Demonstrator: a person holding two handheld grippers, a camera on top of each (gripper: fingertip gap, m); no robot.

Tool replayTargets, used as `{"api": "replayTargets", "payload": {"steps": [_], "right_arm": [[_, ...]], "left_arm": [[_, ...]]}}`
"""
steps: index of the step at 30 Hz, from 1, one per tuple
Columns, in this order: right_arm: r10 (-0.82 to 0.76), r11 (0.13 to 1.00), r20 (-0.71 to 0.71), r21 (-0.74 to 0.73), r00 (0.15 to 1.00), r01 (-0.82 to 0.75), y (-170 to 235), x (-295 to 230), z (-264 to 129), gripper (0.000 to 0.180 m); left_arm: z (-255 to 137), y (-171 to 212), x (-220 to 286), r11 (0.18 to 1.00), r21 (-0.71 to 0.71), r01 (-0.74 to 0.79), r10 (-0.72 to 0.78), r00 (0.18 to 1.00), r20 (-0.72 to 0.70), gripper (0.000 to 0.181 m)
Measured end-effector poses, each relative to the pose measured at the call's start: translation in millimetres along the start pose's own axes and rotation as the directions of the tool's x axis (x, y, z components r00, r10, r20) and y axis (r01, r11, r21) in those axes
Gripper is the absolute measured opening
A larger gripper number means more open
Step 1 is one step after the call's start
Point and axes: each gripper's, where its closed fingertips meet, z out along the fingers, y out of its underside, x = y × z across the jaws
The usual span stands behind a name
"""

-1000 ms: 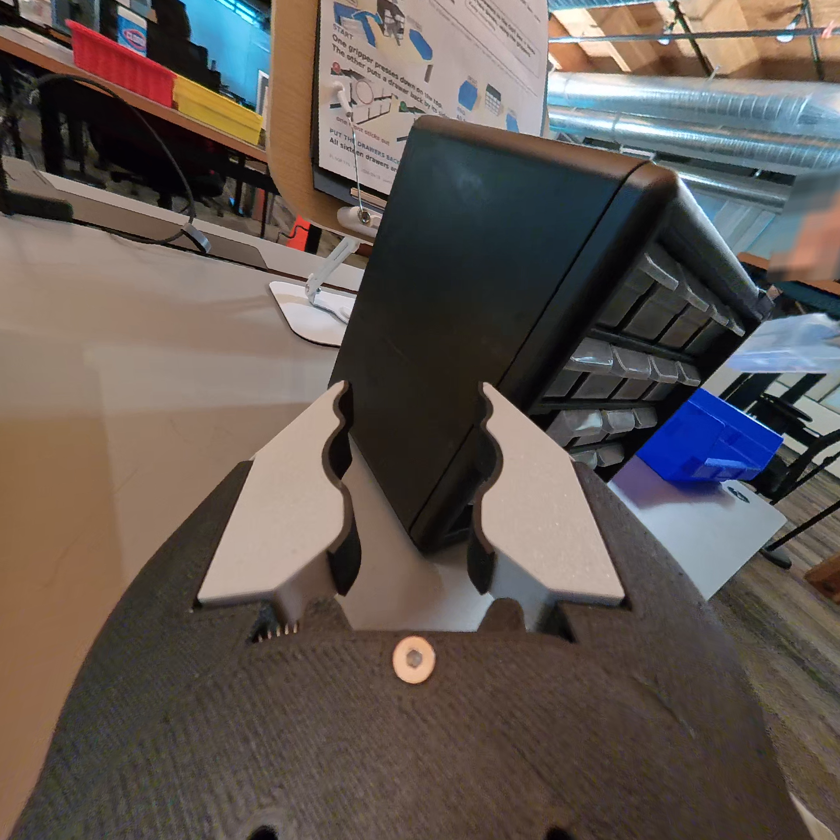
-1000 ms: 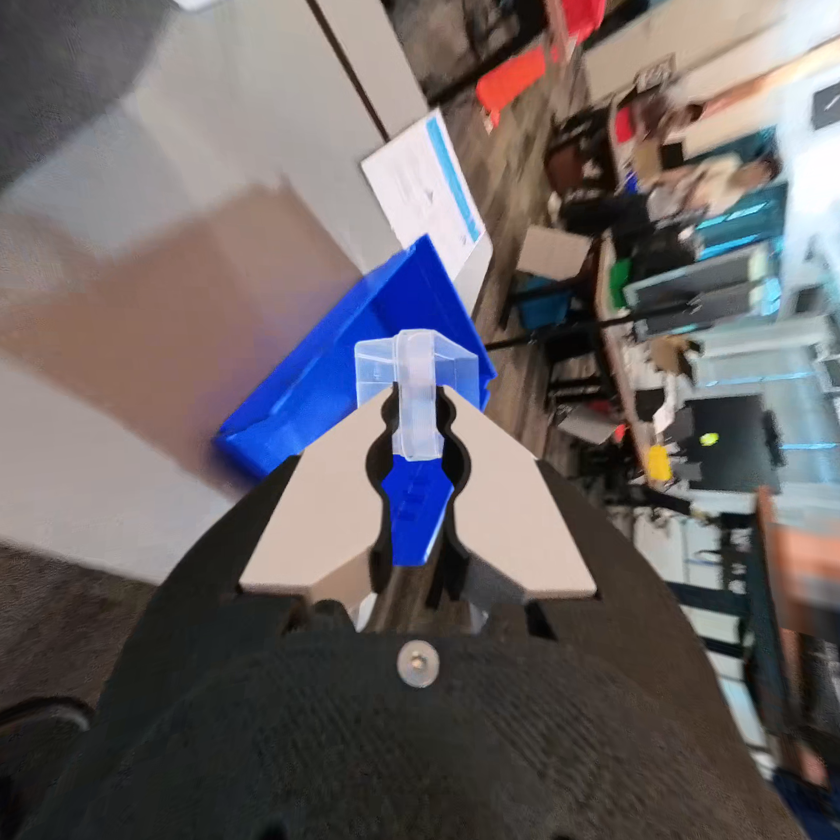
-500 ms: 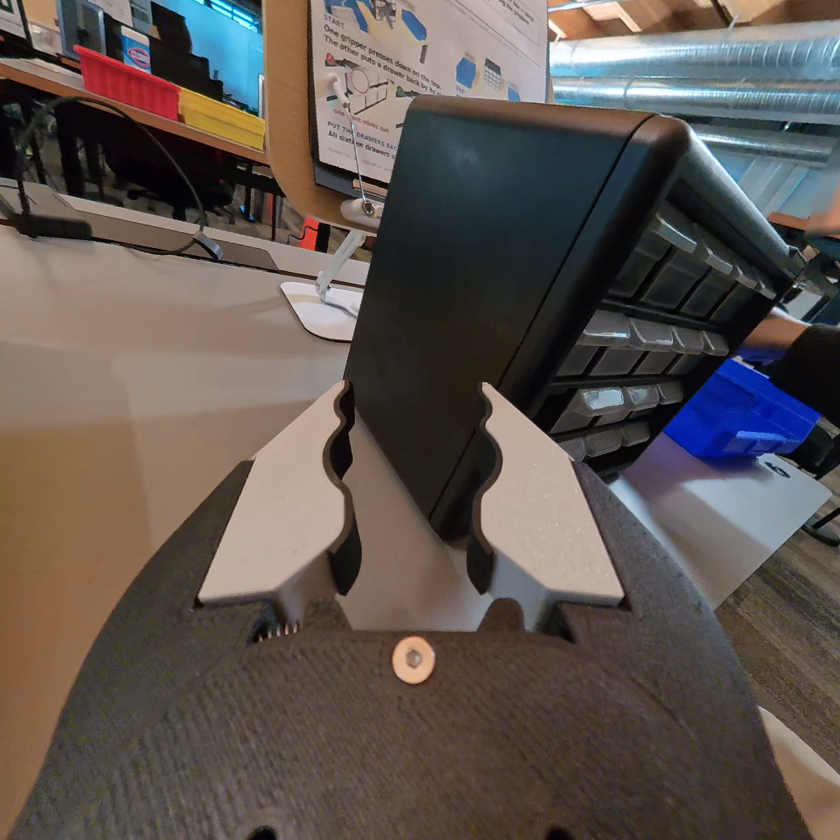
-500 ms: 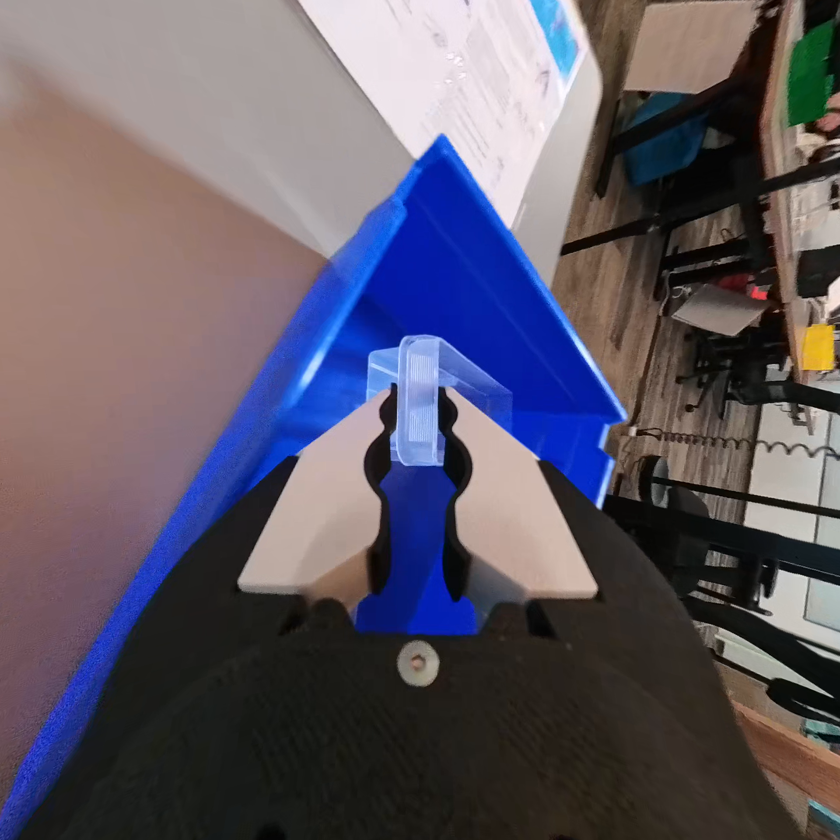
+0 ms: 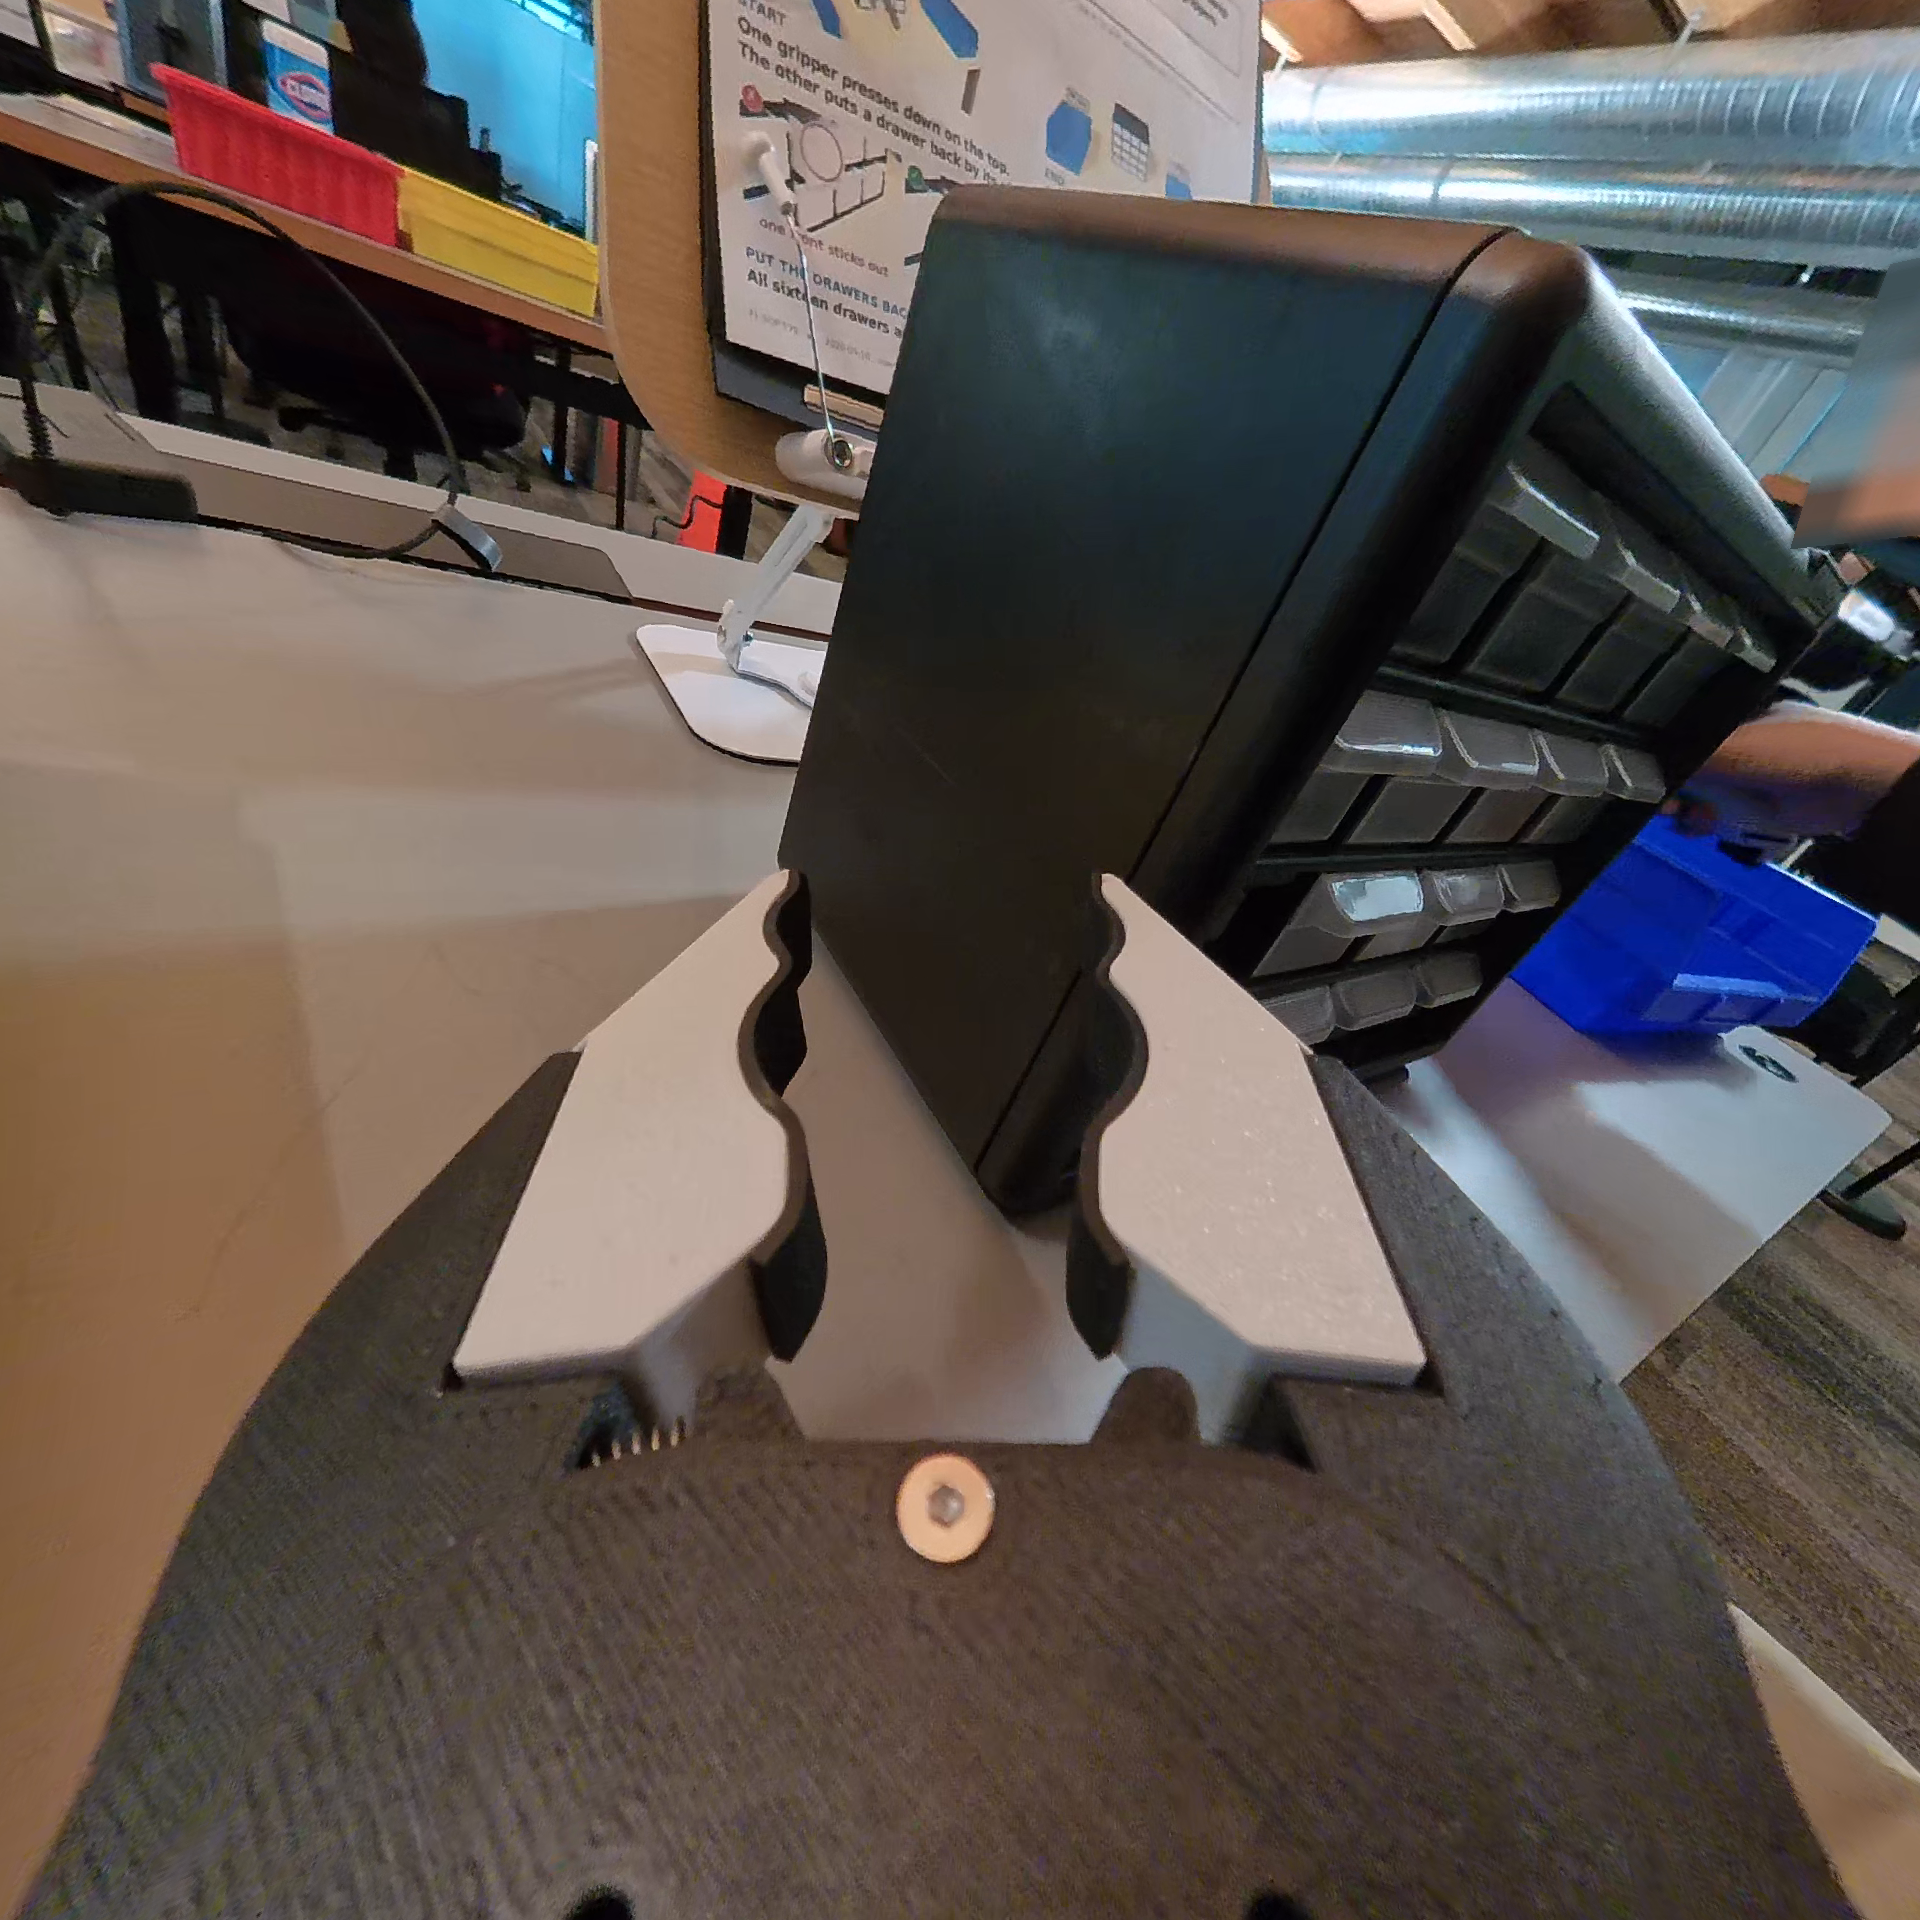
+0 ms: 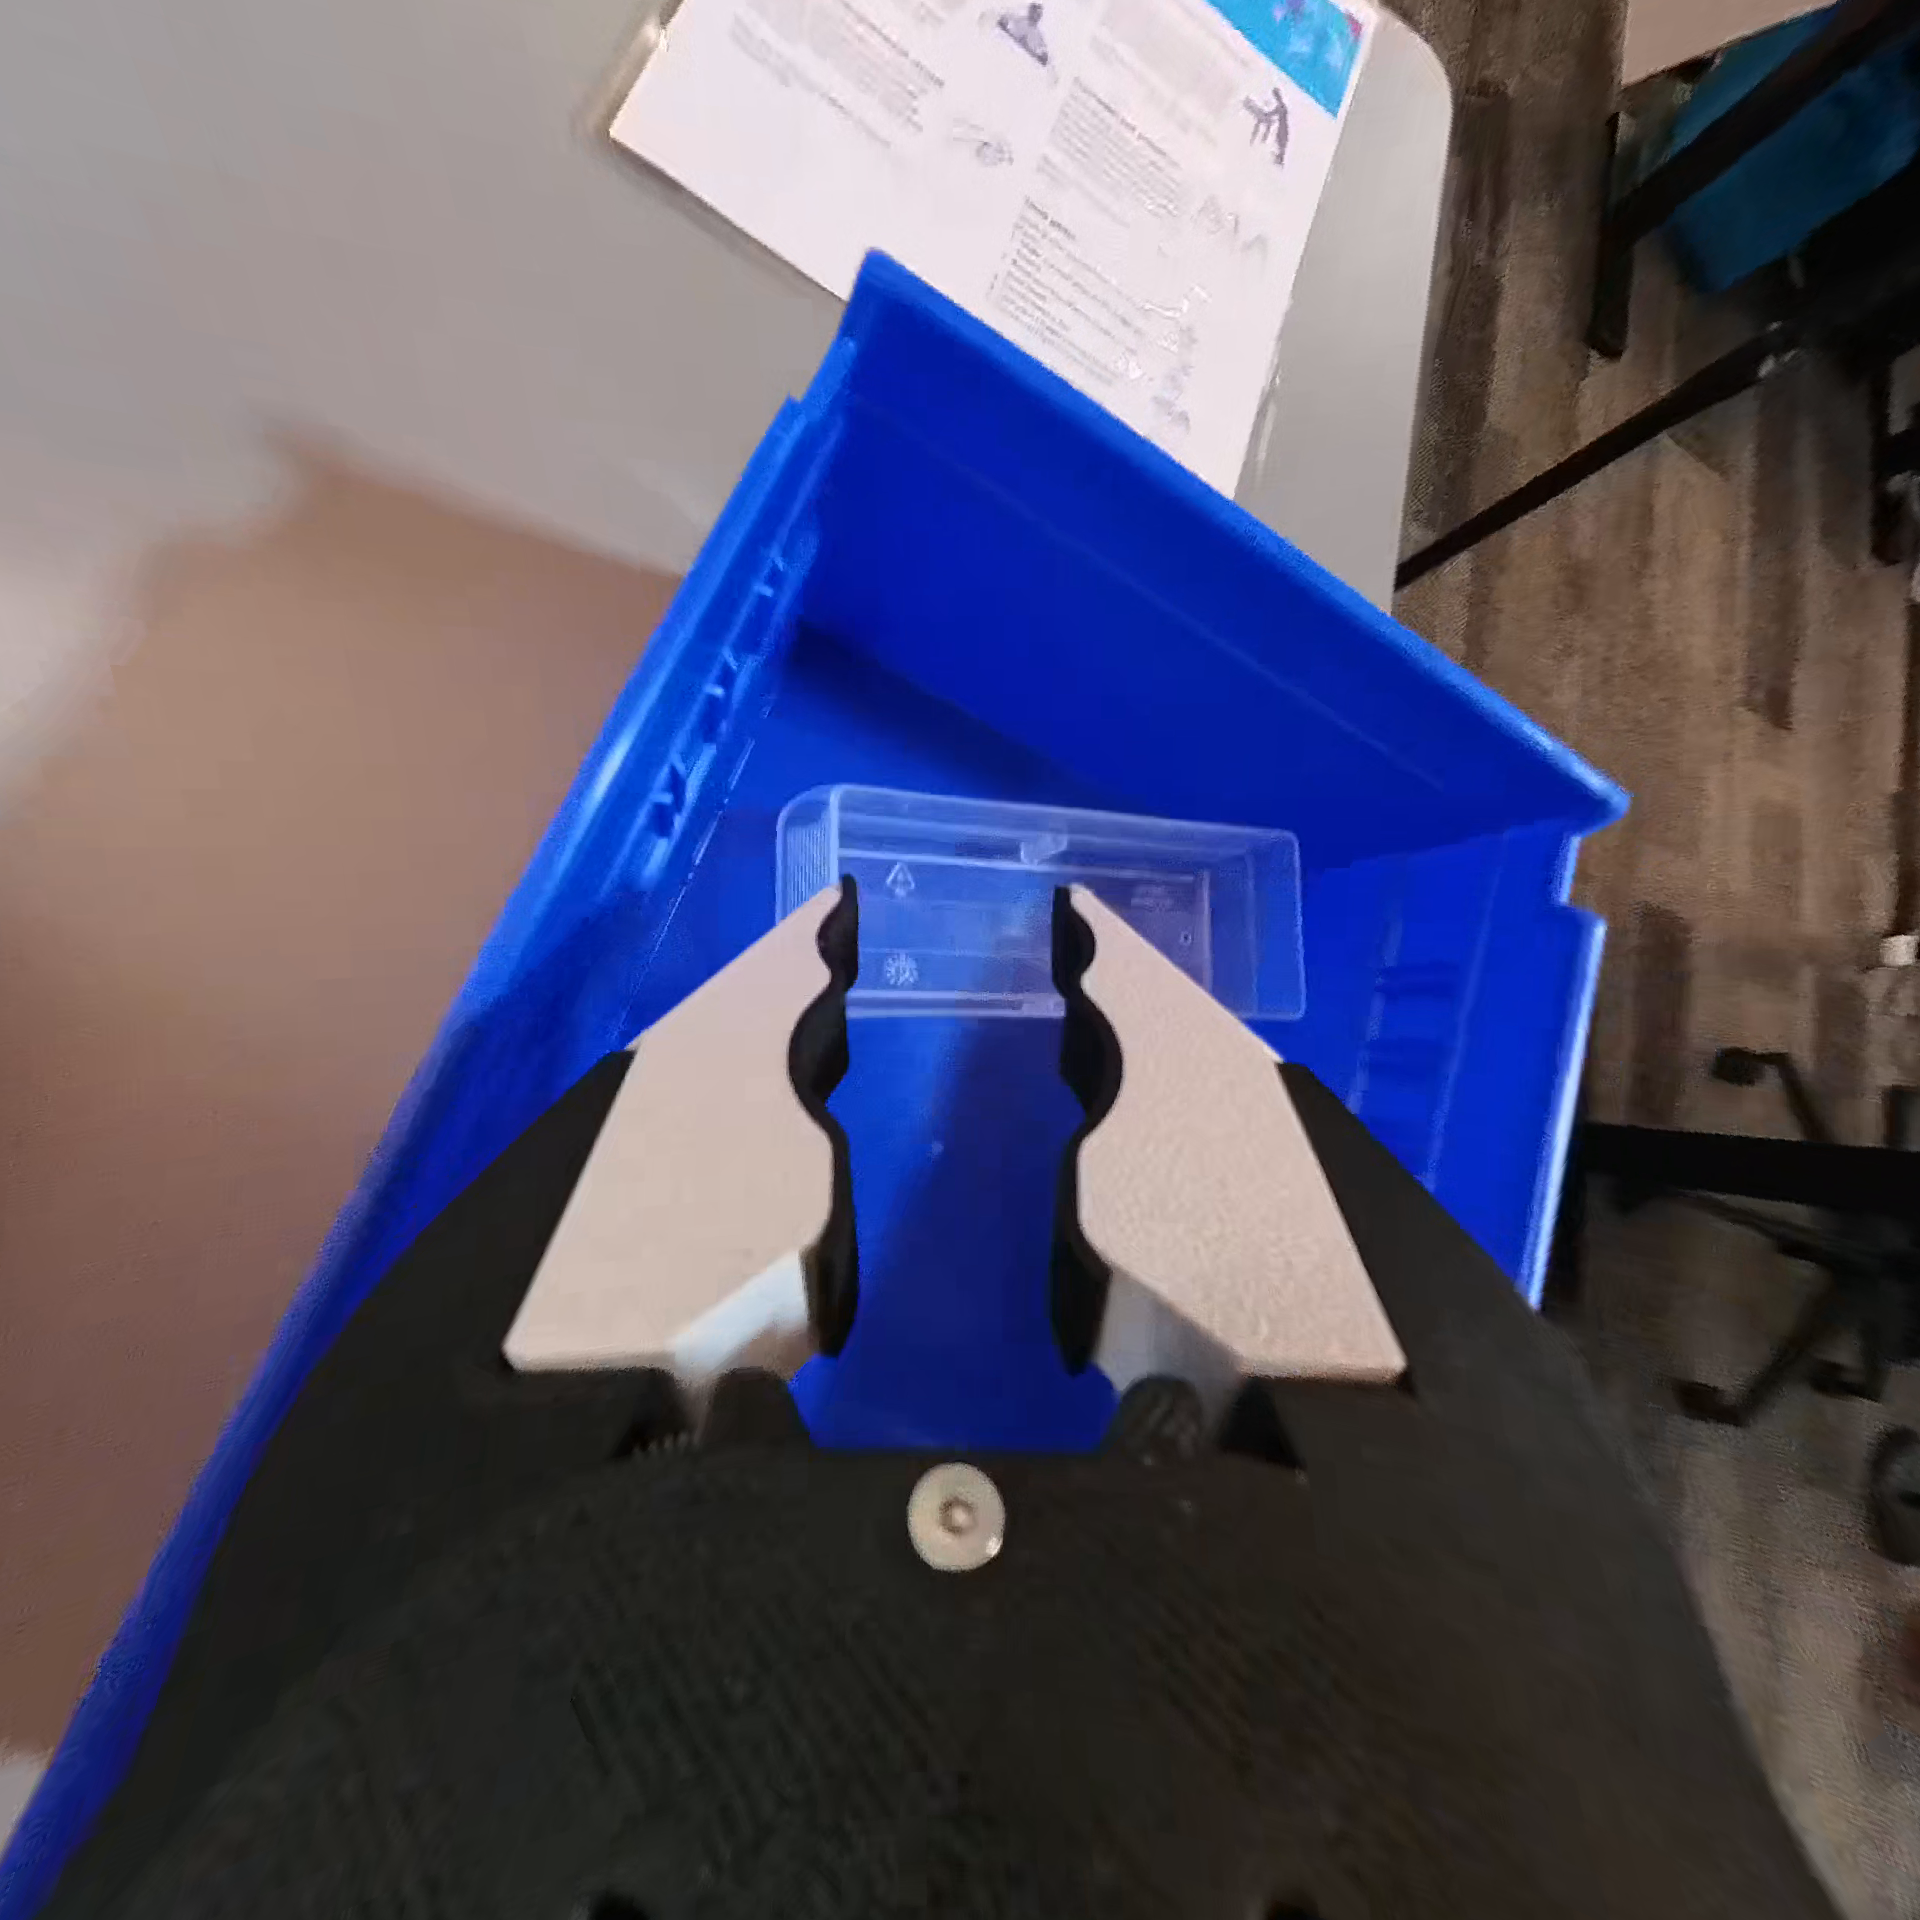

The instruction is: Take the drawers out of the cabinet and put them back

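Note:
The black drawer cabinet (image 5: 1091,623) stands on the table, seen from its side in the left wrist view. Several clear drawers (image 5: 1382,727) show in its front. My left gripper (image 5: 951,894) is open and empty, with the cabinet's lower rear corner between its fingers. My right gripper (image 6: 954,891) is open inside the blue bin (image 6: 1039,623). A clear drawer (image 6: 1143,904) lies in the bin just beyond its fingertips, free of them. The bin also shows in the left wrist view (image 5: 1683,935), with a person's arm (image 5: 1808,769) above it.
A printed sheet (image 6: 997,156) lies on the table beyond the bin, near the table edge. A poster board (image 5: 935,156) on a white stand (image 5: 727,686) is behind the cabinet. A black cable (image 5: 312,270) runs at the back left.
My right gripper has opened and let go of the clear drawer, which now lies in the blue bin. My left gripper has stayed open by the cabinet.

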Motion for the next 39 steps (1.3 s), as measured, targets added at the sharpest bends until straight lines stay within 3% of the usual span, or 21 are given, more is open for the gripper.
{"api": "replayTargets", "payload": {"steps": [2,4,9,14,19,22,26,33,36,39], "right_arm": [[0.062,0.998,0.018,-0.005,0.998,-0.062,11.8,5.7,-6.5,0.033],[0.086,0.993,0.014,-0.078,0.996,-0.085,35.0,11.4,-9.4,0.016],[0.050,0.957,0.055,-0.288,0.997,-0.032,80.4,0.2,11.2,0.011],[-0.011,0.973,-0.033,-0.230,0.999,0.003,65.7,3.7,43.6,0.009],[0.109,0.989,-0.025,-0.096,0.994,-0.111,47.3,4.4,50.2,0.003],[0.103,0.991,-0.059,-0.083,0.993,-0.108,50.8,14.9,32.4,0.009],[0.132,0.991,-0.060,0.040,0.989,-0.130,44.0,11.6,-22.0,0.014],[0.293,0.871,0.277,0.316,0.915,-0.375,25.2,-60.8,-129.7,0.045],[0.241,0.908,0.254,0.281,0.937,-0.310,47.3,-91.8,-125.8,0.055],[0.199,0.934,0.230,0.251,0.953,-0.255,64.9,-112.2,-106.8,0.033]], "left_arm": [[0.1,0.1,-0.5,1.000,0.000,0.001,-0.001,1.000,0.002,0.050],[0.6,1.0,-0.7,1.000,-0.003,-0.002,0.002,1.000,0.005,0.050],[3.7,3.6,1.0,1.000,-0.010,-0.006,0.006,1.000,0.004,0.050],[5.6,3.0,0.4,1.000,-0.008,-0.022,0.022,1.000,0.013,0.049],[3.2,0.9,-6.1,1.000,0.001,-0.003,0.003,1.000,0.026,0.049],[0.0,0.3,-9.1,1.000,0.003,0.008,-0.008,0.999,0.031,0.049],[-3.3,0.0,-9.7,1.000,0.004,0.011,-0.011,0.999,0.033,0.049],[-3.1,1.2,-6.7,1.000,-0.002,0.014,-0.014,0.999,0.032,0.048],[-5.6,-4.4,-3.0,0.999,0.018,0.033,-0.033,0.999,0.023,0.049],[-4.8,-4.9,-0.5,1.000,0.019,0.024,-0.024,0.999,0.025,0.048]]}}
